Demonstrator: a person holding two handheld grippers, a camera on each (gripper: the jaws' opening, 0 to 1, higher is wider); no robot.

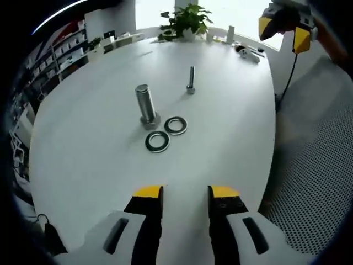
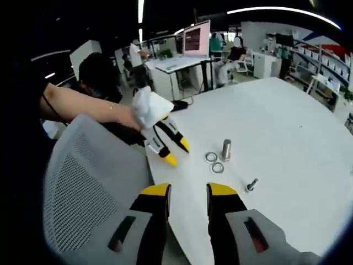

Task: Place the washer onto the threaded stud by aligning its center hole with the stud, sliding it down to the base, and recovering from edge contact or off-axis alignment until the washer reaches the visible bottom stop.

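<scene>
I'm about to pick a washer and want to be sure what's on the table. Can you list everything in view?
Washers: 2, dark metal, flat on the table side by side by the large stud's base; nearer one, farther one.
Large stud: 1, silver, upright beside the washers.
Small bolt: 1, silver, upright beyond them.
Table: 1, white.
Potted plant: 1, green, at the far table edge.
Mesh chair: 1, grey, at the table edge.
Monitor: 1, lit, on a far desk.
Left gripper: yellow-tipped, open, empty.
Right gripper: yellow-tipped, open, empty.
</scene>
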